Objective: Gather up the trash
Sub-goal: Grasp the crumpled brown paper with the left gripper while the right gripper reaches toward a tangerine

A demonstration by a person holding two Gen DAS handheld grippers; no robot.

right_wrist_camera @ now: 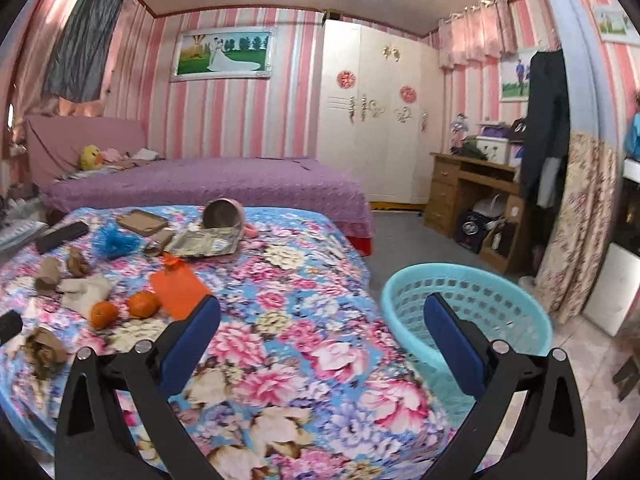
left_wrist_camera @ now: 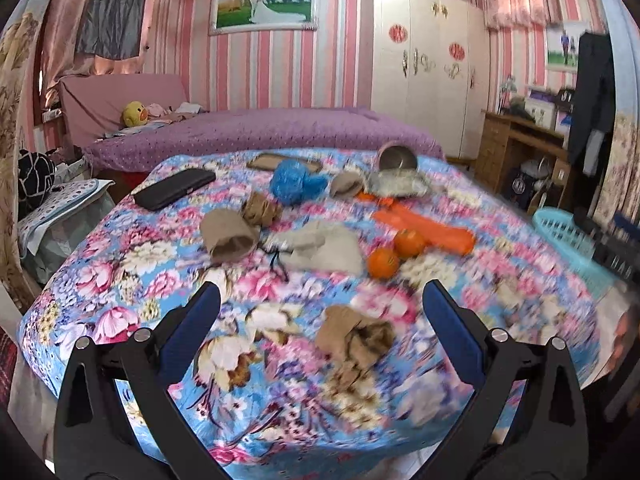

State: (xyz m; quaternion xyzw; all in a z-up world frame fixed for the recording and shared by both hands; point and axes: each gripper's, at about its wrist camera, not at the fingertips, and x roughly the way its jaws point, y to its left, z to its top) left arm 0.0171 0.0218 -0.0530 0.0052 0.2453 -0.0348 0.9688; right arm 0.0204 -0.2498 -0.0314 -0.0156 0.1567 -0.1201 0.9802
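Trash lies scattered over the floral bedspread [left_wrist_camera: 120, 280]: a crumpled brown paper wad [left_wrist_camera: 354, 338] sits low in the centre of the left wrist view, between the spread fingers of the left gripper [left_wrist_camera: 320, 308] and apparently below them. More brown paper scraps [left_wrist_camera: 230, 234] lie in the middle of that frame, with a pale cloth-like piece [left_wrist_camera: 324, 246] beside them and a blue crumpled bag [left_wrist_camera: 290, 182] farther up. Two oranges [left_wrist_camera: 396, 252], an orange flat piece [left_wrist_camera: 424, 228], a black phone [left_wrist_camera: 174, 188] and a metal bowl [left_wrist_camera: 396, 156] share the spread; whether these count as trash cannot be told.

Both tools are wide apart and carry nothing. The right gripper [right_wrist_camera: 320, 320] hangs over the bed's edge, its right finger in front of the turquoise basket [right_wrist_camera: 520, 304] at the lower right of the right wrist view.

What shows of the basket's inside looks empty, so the collecting seems barely begun, with every scrap left to gather. The nearest wad looks like the likely first pick for the left tool.
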